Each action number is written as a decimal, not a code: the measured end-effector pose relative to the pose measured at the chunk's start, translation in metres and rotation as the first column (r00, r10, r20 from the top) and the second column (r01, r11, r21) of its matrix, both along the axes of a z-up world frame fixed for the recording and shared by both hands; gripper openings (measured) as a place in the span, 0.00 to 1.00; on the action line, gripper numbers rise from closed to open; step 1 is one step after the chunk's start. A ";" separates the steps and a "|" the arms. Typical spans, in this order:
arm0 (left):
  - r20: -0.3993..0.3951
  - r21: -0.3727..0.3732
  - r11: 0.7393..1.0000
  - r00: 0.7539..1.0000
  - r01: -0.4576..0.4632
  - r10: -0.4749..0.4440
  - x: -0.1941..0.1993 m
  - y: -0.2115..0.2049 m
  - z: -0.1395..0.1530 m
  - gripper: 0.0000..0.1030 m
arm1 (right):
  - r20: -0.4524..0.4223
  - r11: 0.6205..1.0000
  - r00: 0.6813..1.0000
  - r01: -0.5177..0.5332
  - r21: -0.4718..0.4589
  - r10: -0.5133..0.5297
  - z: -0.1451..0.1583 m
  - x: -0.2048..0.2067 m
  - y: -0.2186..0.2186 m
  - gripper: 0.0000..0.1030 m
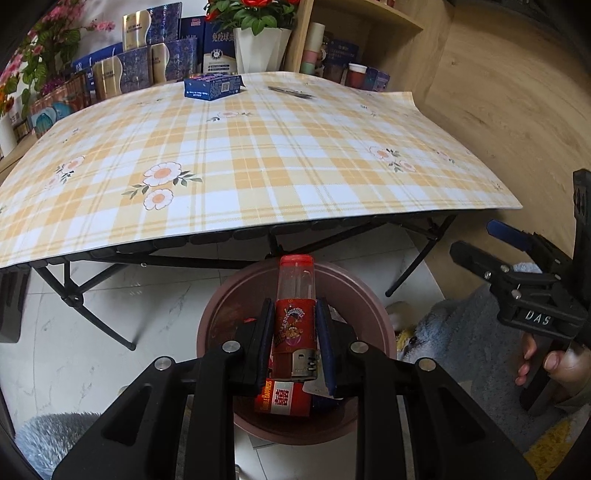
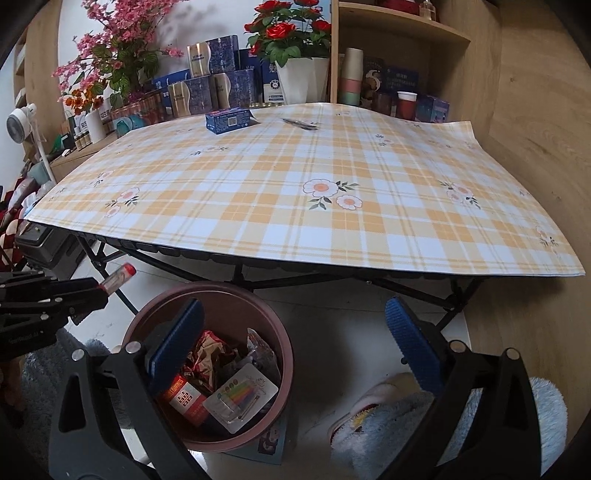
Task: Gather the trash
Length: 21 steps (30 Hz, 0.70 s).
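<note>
Trash first: a red lighter point(image 1: 295, 314) with a clear body and red cap sits clamped between the pads of the left gripper point(image 1: 294, 325), held right above the mouth of the brown bin point(image 1: 373, 317) on the floor. Down inside that bin lies a red cigarette pack point(image 2: 183, 400), a crumpled red wrapper point(image 2: 207, 356) and a blister card of coloured bits point(image 2: 240, 400). Over on the other side, the right gripper point(image 2: 295, 343) stands spread as wide as it goes, nothing between its blue pads point(image 2: 410, 343), one finger hanging over the bin's rim and the other out over the pale marble-look floor tiles point(image 1: 92, 317).

Now the room. Ahead is a folding worktop point(image 2: 295, 195) on black crossed legs, covered by a yellow-and-white plaid cloth with daisy prints, its near edge bowing a little. Far back on it sit a blue box point(image 2: 229, 121) and, just to its right, a dark pen-like thing point(image 2: 301, 123), well apart from the bin. Behind, boxes and tins stack against the wall, red roses point(image 2: 288, 33) stand in a white pot, pink blossoms to the left, wooden shelves with cups to the right. A fluffy blue slipper point(image 2: 388, 424) rests on the floor near the right gripper.
</note>
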<state>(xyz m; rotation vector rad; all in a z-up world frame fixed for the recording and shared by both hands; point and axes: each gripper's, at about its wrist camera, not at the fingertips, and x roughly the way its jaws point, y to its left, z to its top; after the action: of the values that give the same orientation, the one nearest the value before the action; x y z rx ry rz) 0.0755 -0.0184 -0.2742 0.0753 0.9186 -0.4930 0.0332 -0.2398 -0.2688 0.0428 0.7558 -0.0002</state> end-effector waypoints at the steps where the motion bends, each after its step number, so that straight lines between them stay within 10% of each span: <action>1: -0.004 0.008 1.000 1.000 0.006 -0.006 0.000 -0.002 -0.001 0.22 | -0.002 1.000 1.000 0.004 0.004 -0.004 0.000 0.000 -0.001 0.94; 10: -0.005 0.013 1.000 1.000 0.010 -0.010 -0.001 -0.004 -0.002 0.23 | -0.013 1.000 1.000 0.007 0.012 -0.007 -0.003 -0.002 -0.003 0.94; 21: 0.003 0.003 0.999 0.999 -0.034 0.034 0.000 0.002 0.002 0.62 | -0.027 1.000 1.000 0.002 0.018 -0.002 -0.005 -0.001 -0.002 0.94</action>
<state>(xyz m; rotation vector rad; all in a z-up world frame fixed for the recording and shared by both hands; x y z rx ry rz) 0.0756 -0.0164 -0.2722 0.0626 0.9166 -0.4602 0.0319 -0.2420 -0.2733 0.0610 0.7829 0.0044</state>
